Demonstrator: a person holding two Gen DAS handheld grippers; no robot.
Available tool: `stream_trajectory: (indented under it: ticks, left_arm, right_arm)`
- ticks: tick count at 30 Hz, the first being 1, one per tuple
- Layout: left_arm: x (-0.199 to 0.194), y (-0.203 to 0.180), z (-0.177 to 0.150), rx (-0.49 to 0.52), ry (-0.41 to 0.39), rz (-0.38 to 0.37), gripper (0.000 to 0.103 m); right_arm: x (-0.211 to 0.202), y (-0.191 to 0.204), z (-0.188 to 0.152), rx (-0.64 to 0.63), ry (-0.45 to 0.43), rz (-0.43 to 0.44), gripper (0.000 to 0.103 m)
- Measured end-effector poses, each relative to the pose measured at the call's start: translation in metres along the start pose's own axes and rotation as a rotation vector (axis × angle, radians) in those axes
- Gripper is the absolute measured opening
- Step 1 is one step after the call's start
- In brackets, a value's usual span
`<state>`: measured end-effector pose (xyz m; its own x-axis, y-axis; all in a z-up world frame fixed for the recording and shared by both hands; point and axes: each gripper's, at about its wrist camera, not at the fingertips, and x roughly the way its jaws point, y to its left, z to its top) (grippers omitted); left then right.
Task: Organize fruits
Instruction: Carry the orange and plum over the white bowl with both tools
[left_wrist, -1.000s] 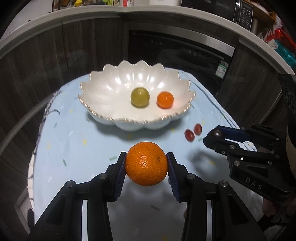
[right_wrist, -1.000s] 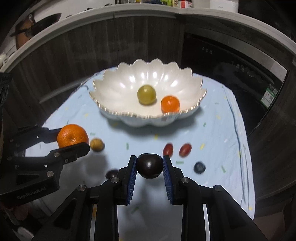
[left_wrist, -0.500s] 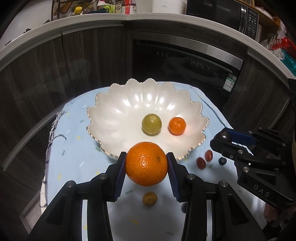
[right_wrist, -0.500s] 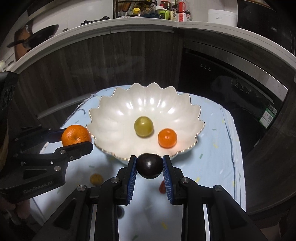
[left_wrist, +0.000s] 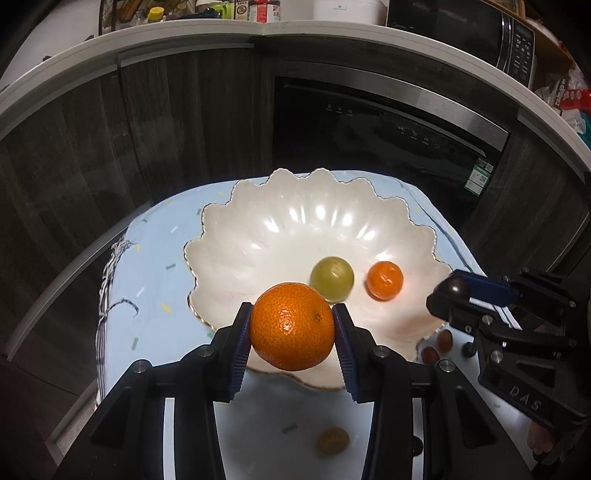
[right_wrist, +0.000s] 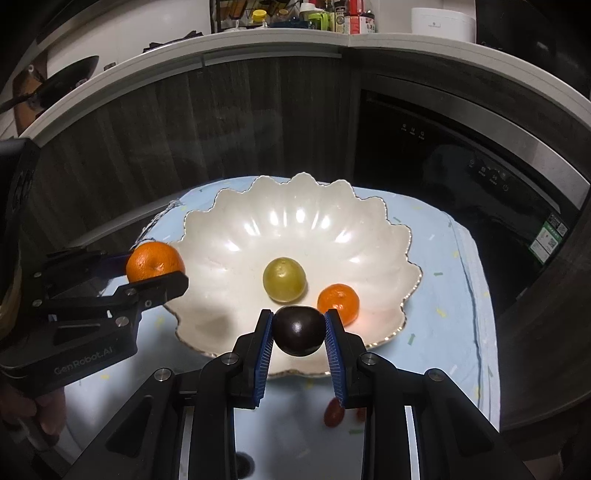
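A white scalloped bowl sits on a pale blue cloth and holds a green grape-like fruit and a small orange. My left gripper is shut on a large orange, held above the bowl's near rim. My right gripper is shut on a dark plum, also over the near rim. In the left wrist view the right gripper comes in from the right.
Two red cherry tomatoes and a small dark berry lie on the cloth right of the bowl. A small brownish fruit lies in front of it. Dark cabinets and an oven stand behind the table.
Both grippers have moved forward and a little up with their fruit, from over the cloth to above the bowl's near rim. The loose fruits now lie beneath and behind the fingers.
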<state>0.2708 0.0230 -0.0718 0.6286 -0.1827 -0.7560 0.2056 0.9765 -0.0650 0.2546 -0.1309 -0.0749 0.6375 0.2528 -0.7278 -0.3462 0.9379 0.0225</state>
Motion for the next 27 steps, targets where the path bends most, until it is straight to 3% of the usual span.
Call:
stream_trajectory:
  ticks: [22, 26, 27]
  left_arm:
    - [0.045, 0.033, 0.025, -0.043, 0.048, 0.013, 0.043]
    - [0.046, 0.033, 0.026, -0.053, 0.059, 0.028, 0.044]
    - [0.046, 0.035, 0.025, -0.058, 0.059, 0.026, 0.052]
  right_arm:
    - [0.048, 0.016, 0.010, -0.001, 0.124, 0.018, 0.029]
    - [0.048, 0.015, 0.011, 0.011, 0.132, 0.027, 0.030]
    - [0.048, 0.015, 0.012, 0.010, 0.133, 0.030, 0.030]
